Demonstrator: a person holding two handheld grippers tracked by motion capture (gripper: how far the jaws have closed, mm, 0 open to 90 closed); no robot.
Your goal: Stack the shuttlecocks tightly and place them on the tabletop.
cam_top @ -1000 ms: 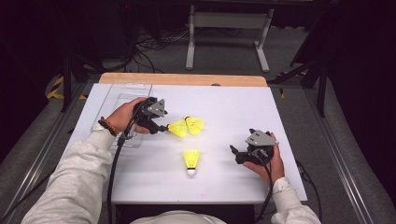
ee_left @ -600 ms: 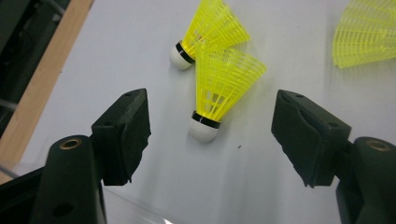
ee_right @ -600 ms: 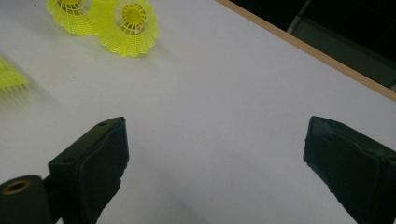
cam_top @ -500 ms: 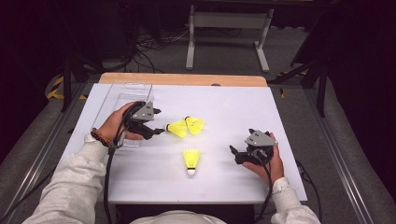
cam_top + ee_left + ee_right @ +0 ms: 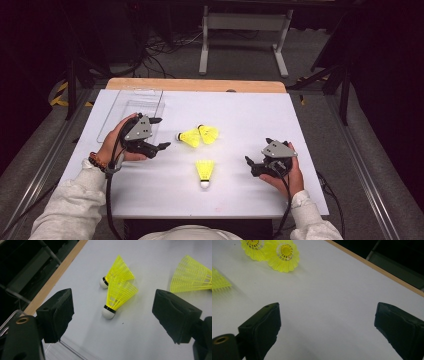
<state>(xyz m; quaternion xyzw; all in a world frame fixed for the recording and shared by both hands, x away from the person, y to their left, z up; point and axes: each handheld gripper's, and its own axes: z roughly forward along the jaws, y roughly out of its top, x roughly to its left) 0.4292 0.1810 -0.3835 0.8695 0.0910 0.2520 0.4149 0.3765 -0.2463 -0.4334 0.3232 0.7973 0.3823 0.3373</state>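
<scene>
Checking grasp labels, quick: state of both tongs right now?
Left tongs: open, jaws just been opening, nothing held; shuttlecocks lie ahead on the table.
Right tongs: open, empty.

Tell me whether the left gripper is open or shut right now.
Open. The left gripper has just been opening its jaws; they stand wide apart with nothing between the pads, and the nearest shuttlecock lies on the table beyond them.

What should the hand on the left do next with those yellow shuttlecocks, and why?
Probably ease the left gripper forward so its jaws straddle the nearest shuttlecock, then close on it. The jaws have just been opening and hold nothing, and that shuttlecock lies just ahead of them on the table, leaning against a second shuttlecock. The clear tray beside the hand looks like its likely destination.
</scene>
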